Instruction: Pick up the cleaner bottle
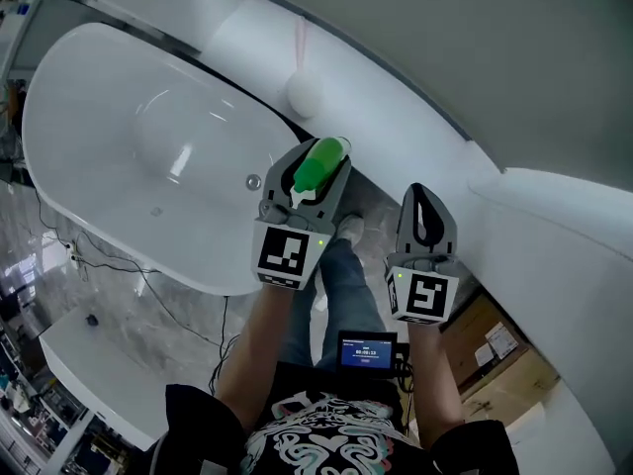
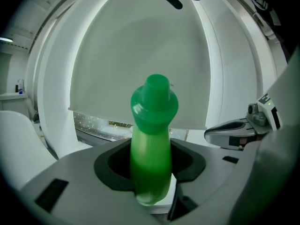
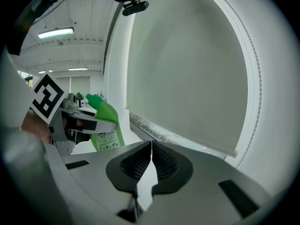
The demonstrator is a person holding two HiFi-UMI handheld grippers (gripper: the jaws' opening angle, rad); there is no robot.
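Gripping the green cleaner bottle [image 2: 151,135] by its body, the left tongs [image 1: 311,178] hold it in the air near the edge of the white bathtub [image 1: 109,137]; the right tongs [image 3: 151,163], just beside, are closed, pad against pad.

The head view looks steeply down from above, with the bathtub [image 1: 109,156] at ten o'clock. Each gripper view rides close behind its own jaws, facing a pale blind [image 2: 140,55]. The right one catches the left gripper [image 3: 112,122] and green bottle [image 3: 108,132] at nine o'clock; the left shows, seemingly, the right gripper [image 2: 215,134] at three o'clock.
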